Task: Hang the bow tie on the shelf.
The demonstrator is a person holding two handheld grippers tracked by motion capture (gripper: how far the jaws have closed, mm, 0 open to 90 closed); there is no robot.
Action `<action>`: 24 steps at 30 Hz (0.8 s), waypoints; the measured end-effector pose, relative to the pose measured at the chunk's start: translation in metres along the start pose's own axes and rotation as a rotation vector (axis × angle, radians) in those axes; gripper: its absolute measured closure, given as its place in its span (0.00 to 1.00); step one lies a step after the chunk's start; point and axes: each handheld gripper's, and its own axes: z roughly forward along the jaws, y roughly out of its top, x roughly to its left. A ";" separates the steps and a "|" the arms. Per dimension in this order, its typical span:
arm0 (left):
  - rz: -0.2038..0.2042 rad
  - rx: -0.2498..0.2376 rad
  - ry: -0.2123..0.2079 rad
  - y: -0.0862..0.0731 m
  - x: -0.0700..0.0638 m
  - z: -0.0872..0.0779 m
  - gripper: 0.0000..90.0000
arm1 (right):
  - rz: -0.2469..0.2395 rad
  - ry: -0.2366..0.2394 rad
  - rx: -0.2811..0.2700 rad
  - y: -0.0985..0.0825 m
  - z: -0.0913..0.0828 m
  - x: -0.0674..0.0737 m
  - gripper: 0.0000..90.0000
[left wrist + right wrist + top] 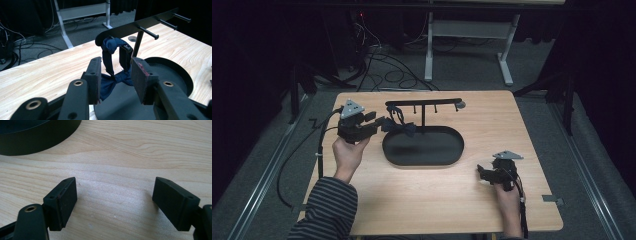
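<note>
While the left gripper (pixel 116 80) hovers at the rack's (pixel 424 104) end, its jaws stand apart on either side of the dark blue bow tie (pixel 110 83), pads not pressing it. That bow tie hangs by its strap from the rack's end peg, its bow dangling just over the rim of the black oval tray (pixel 452 155) (a neat little drape). Over by the table's (pixel 422 200) near right corner, the right gripper (pixel 115 202) rests low, jaws spread wide over bare wood.
</note>
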 end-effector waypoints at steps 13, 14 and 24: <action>-0.018 -0.007 -0.017 -0.008 -0.003 -0.015 0.65 | 0.001 0.000 0.000 0.000 0.000 0.000 0.23; -0.018 -0.002 -0.016 -0.009 -0.003 -0.016 0.65 | 0.000 0.000 0.000 0.000 0.000 0.000 0.23; -0.030 -0.009 -0.018 -0.016 -0.005 -0.025 0.64 | 0.000 0.000 0.000 0.000 0.000 0.000 0.23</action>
